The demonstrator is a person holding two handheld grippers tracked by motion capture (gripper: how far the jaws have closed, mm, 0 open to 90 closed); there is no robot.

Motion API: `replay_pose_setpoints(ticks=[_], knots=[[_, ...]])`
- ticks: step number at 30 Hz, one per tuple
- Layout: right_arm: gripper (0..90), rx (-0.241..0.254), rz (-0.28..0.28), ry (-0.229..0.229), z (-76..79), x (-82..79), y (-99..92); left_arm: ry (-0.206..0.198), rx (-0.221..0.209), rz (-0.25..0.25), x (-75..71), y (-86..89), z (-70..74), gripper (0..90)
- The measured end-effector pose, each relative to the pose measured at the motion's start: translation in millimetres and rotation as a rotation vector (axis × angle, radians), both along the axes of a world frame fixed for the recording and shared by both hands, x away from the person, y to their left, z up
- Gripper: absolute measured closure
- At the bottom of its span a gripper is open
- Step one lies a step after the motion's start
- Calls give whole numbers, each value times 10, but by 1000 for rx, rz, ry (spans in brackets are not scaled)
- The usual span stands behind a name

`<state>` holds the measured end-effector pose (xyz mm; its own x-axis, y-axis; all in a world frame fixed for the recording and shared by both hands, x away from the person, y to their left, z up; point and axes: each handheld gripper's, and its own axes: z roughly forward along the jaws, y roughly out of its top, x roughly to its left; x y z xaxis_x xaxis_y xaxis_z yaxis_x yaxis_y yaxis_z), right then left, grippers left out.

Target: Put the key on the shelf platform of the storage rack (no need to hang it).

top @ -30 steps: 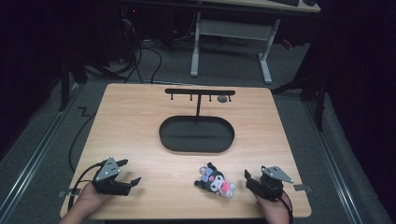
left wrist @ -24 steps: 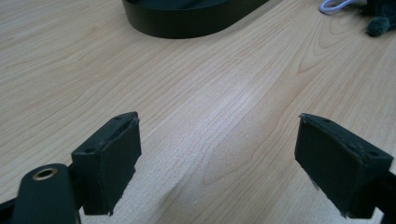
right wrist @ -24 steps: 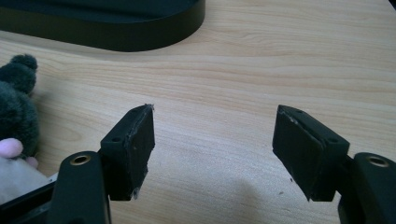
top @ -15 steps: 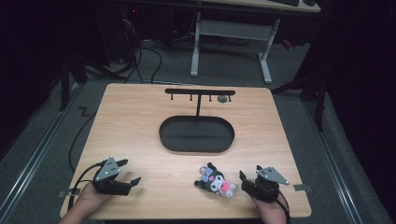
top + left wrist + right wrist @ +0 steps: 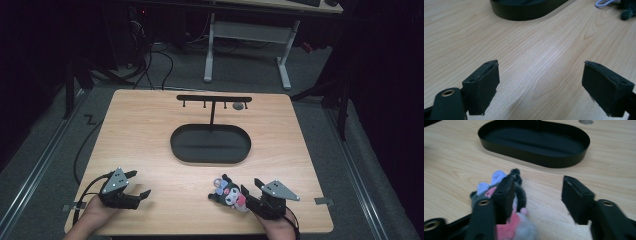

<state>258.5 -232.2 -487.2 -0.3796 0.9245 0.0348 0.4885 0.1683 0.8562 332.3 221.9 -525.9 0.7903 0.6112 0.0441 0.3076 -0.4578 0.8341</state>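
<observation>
A small plush toy [image 5: 227, 192], black with pink, grey and pale blue parts, lies near the table's front edge. My right gripper [image 5: 251, 186] is open just to its right. In the right gripper view the plush toy [image 5: 499, 178] lies against and around my left jaw, its pink and grey end between the jaws of the right gripper [image 5: 539, 182]. The black oval tray [image 5: 210, 145] sits mid-table beyond it. My left gripper [image 5: 139, 183] rests open at the front left, over bare wood with nothing between the jaws of the left gripper [image 5: 541, 70].
A black T-shaped rack [image 5: 214, 98] with small hooks rises from the tray's far side. A grey round disc [image 5: 238, 106] lies by the rack. Tape marks [image 5: 324, 201] sit near the front corners. A desk frame [image 5: 247, 30] and cables are on the floor beyond the table.
My right gripper has slid left up to the plush toy. The left gripper and the toy have stayed in place.
</observation>
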Motion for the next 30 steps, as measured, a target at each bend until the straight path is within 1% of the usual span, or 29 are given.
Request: replay_pose_setpoints(ticks=[1,3,4,5,6,7,9,10,11,14,16,18,20,22,23,25,27,28,30], knots=[[538,8,21,-2,7,-14,32,0,0,0,0,0,0,155],[598,19,34,0,4,-23,60,0,-1,1,1,1,0,155],[643,18,47,1,-1,-25,80,0,-1,1,1,0,0,154],[643,18,47,1,-1,-25,80,0,-1,1,1,0,0,155],[714,19,50,-1,-2,-33,99,0,0,1,0,0,0,155],[827,17,68,-12,-1,-40,124,0,0,1,0,0,0,154],[895,32,99,0,-8,-38,148,0,-1,1,1,0,0,155],[898,35,121,10,-20,-39,169,0,-1,1,1,0,1,154],[898,35,121,10,-20,-39,169,0,-1,1,1,0,1,154],[899,2,202,42,-78,-43,281,0,-1,1,1,1,0,155],[900,-17,259,61,-136,-59,399,0,-1,1,1,0,0,155],[900,-37,295,79,-179,-70,481,1,-1,1,1,1,1,155],[899,-60,319,92,-213,-78,542,1,-2,1,2,1,1,155],[899,-67,325,97,-227,-82,567,2,-2,0,3,2,1,154],[899,-82,329,100,-248,-76,592,1,-3,0,2,2,1,154],[899,-83,328,102,-253,-75,592,1,-2,0,2,2,1,154],[899,-90,317,104,-262,-68,578,1,-2,0,2,2,1,154],[899,-91,301,102,-263,-60,554,1,-3,0,3,2,1,154],[899,-94,294,101,-264,-56,543,1,-3,0,3,2,1,155]])
